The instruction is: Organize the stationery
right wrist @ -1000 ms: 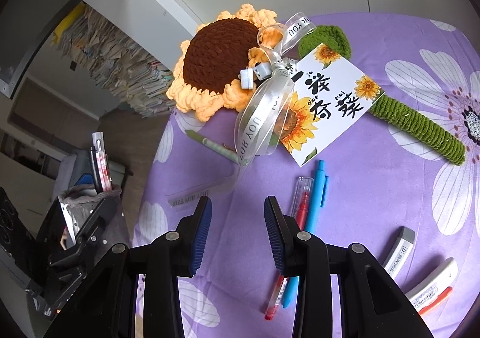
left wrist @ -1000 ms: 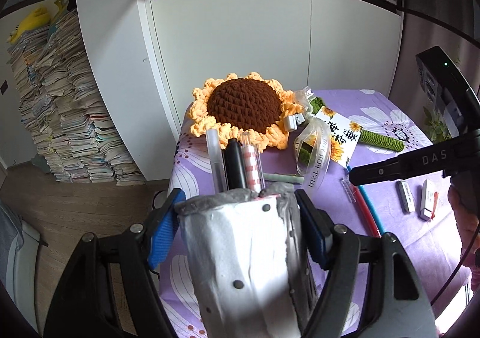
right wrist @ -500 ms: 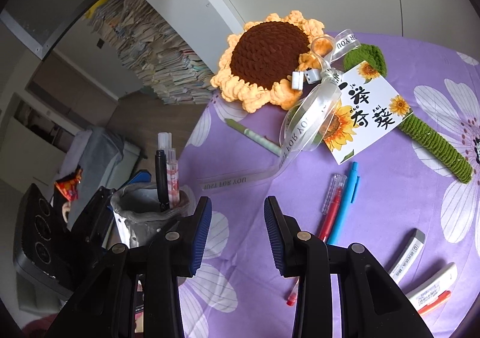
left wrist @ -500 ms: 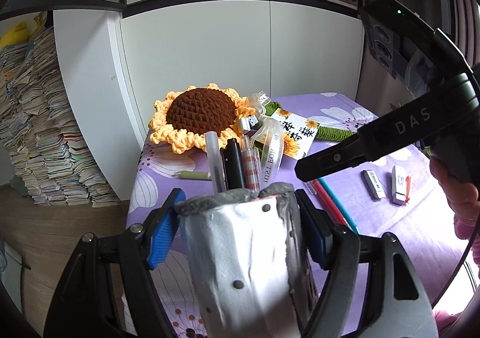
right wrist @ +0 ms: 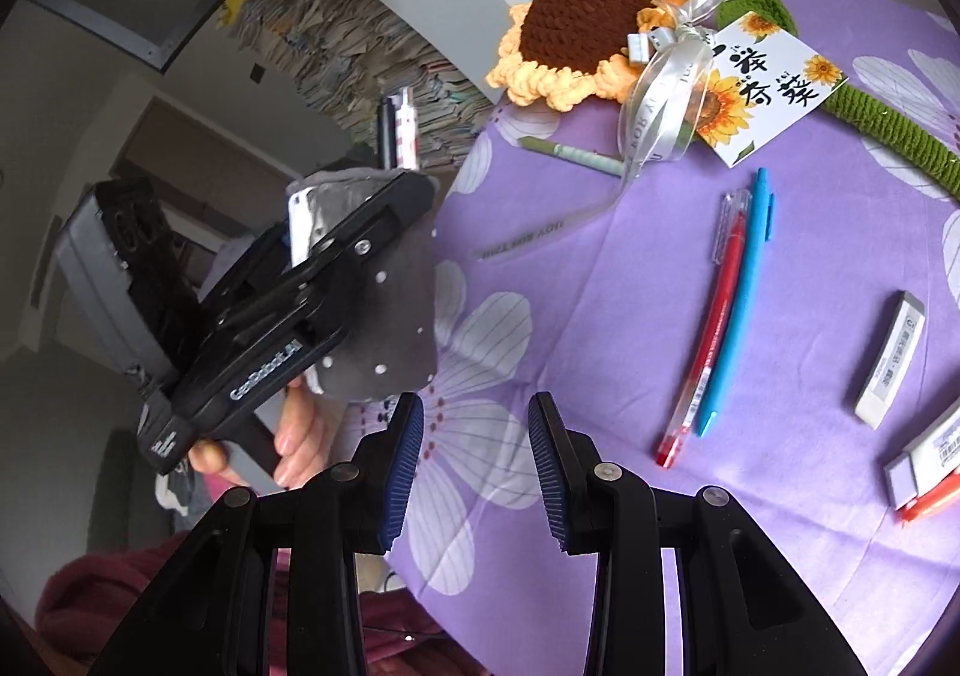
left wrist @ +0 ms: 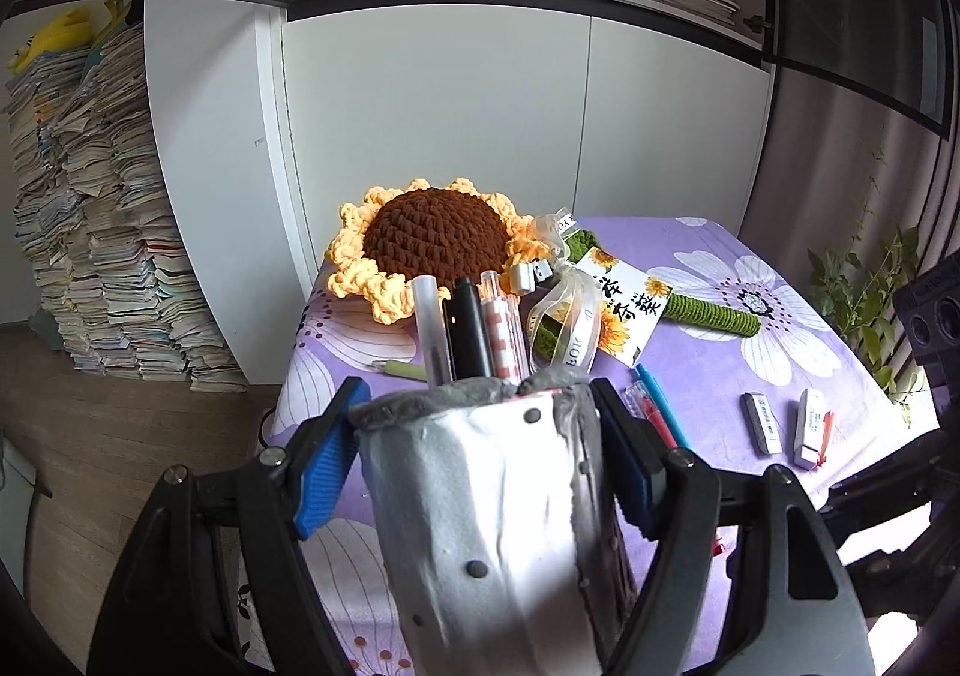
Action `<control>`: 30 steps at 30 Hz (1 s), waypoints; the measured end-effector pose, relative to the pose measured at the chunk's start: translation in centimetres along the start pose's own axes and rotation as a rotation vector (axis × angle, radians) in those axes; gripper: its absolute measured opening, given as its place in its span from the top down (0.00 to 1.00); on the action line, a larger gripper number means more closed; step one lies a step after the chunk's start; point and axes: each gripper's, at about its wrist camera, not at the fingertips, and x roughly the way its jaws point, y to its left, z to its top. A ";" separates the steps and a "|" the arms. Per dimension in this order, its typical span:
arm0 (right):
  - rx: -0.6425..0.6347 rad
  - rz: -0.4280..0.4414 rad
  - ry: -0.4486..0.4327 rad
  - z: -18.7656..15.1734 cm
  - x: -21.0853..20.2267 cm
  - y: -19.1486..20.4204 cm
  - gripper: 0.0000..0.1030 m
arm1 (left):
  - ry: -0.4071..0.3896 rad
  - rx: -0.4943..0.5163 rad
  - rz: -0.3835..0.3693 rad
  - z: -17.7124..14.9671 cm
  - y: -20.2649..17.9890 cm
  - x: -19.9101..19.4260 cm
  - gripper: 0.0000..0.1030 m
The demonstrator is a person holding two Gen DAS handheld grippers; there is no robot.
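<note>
My left gripper [left wrist: 474,424] is shut on a grey felt pencil case [left wrist: 480,520], held upright above the table's near left corner. Three pens [left wrist: 468,334] stick out of its top. The case also shows in the right wrist view [right wrist: 384,310]. My right gripper [right wrist: 474,424] is open and empty above the purple flowered tablecloth [right wrist: 600,316]. A red pen [right wrist: 702,340] and a blue pen [right wrist: 738,298] lie side by side to its right. A green pen [right wrist: 570,154] lies near the sunflower. Erasers [right wrist: 894,358] lie at the far right.
A crocheted sunflower [left wrist: 432,238] with ribbon, card [left wrist: 624,310] and green stem [left wrist: 714,313] lies across the back of the table. White cupboards stand behind it. A tall paper stack [left wrist: 90,232] stands on the floor to the left. A plant [left wrist: 864,292] is at the right.
The right gripper has pulled back and down toward the near edge of the table, out of the left view's middle. The left gripper still holds the case and has swung right.
</note>
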 end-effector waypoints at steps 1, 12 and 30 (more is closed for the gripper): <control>-0.006 0.019 -0.009 -0.4 -0.1 0.5 0.64 | 0.003 0.001 0.004 0.1 -0.2 0.1 0.30; 0.010 -0.035 -0.065 -1.6 -1.3 0.1 0.64 | -0.004 0.013 -0.056 0.3 -0.9 -0.9 0.31; 0.016 -0.165 -0.157 0.3 -3.4 -1.8 0.63 | -0.052 0.005 -0.028 -1.2 0.8 -3.6 0.20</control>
